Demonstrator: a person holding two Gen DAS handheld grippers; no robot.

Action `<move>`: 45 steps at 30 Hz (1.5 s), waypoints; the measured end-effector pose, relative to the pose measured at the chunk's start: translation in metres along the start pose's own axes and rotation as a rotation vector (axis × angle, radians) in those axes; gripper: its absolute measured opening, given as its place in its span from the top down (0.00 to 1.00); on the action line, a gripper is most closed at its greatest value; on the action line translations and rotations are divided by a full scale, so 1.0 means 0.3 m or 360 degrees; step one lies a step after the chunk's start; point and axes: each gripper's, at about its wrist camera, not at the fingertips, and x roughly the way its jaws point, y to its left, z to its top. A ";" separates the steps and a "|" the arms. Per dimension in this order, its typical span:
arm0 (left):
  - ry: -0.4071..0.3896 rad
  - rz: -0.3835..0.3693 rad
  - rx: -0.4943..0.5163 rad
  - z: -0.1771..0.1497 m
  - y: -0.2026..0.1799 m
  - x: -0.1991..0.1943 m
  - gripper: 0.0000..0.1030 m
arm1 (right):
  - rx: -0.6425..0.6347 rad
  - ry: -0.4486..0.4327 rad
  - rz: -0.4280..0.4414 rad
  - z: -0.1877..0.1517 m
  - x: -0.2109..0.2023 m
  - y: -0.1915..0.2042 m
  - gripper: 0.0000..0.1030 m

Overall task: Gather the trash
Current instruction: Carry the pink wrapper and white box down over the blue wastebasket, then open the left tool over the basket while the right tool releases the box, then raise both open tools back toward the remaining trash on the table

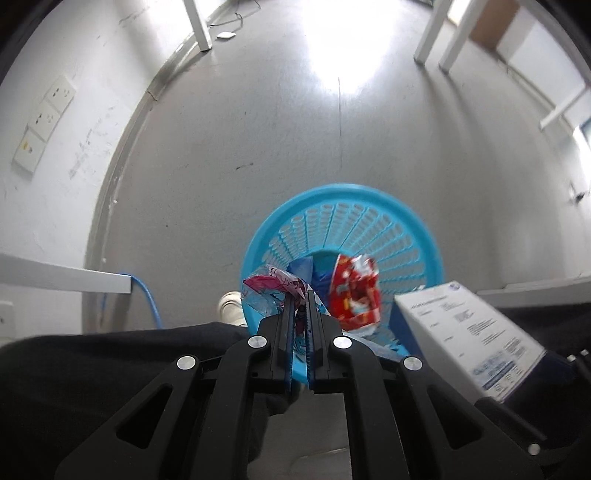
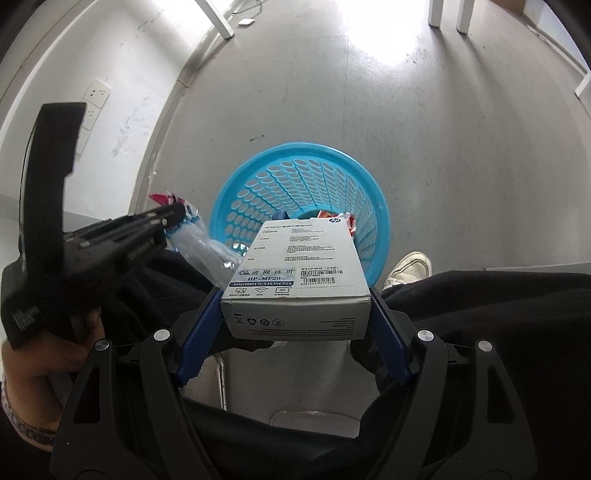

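A blue plastic mesh basket (image 1: 369, 218) stands on the grey floor, also in the right wrist view (image 2: 295, 177). A red wrapper (image 1: 356, 291) lies inside it. My left gripper (image 1: 300, 295) is shut on a pink and clear plastic wrapper (image 1: 269, 288) at the basket's near rim; it shows from the side in the right wrist view (image 2: 177, 214). My right gripper (image 2: 295, 295) is shut on a white HP cardboard box (image 2: 299, 266), held over the basket's near edge; the box shows in the left wrist view (image 1: 469, 328).
The person's black trousers (image 1: 129, 365) and white shoe (image 2: 410, 269) are beside the basket. A wall with sockets (image 1: 44, 122) runs on the left. White table legs (image 1: 199, 26) stand far off. A blue cable (image 1: 147, 295) hangs by a white ledge.
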 end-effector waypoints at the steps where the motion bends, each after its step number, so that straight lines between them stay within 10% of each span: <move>1: 0.0013 -0.0007 -0.0003 0.008 0.004 0.012 0.96 | 0.0007 0.0006 0.0004 0.004 0.007 -0.005 0.30; 11: 0.0053 0.0018 0.0001 0.084 0.021 0.101 0.94 | 0.0100 0.0089 0.0050 0.059 0.105 -0.039 0.30; 15: 0.0001 -0.0025 -0.0054 0.095 0.032 0.089 0.63 | 0.0171 0.0071 0.0077 0.075 0.122 -0.067 0.29; 26: 0.0078 -0.0121 -0.0294 0.035 0.091 0.043 0.63 | 0.0117 0.0079 0.0071 0.065 0.118 -0.052 0.25; 45: -0.0272 -0.0257 -0.0259 -0.171 0.115 -0.322 0.61 | -0.0179 -0.0296 -0.0185 -0.076 -0.167 0.073 0.15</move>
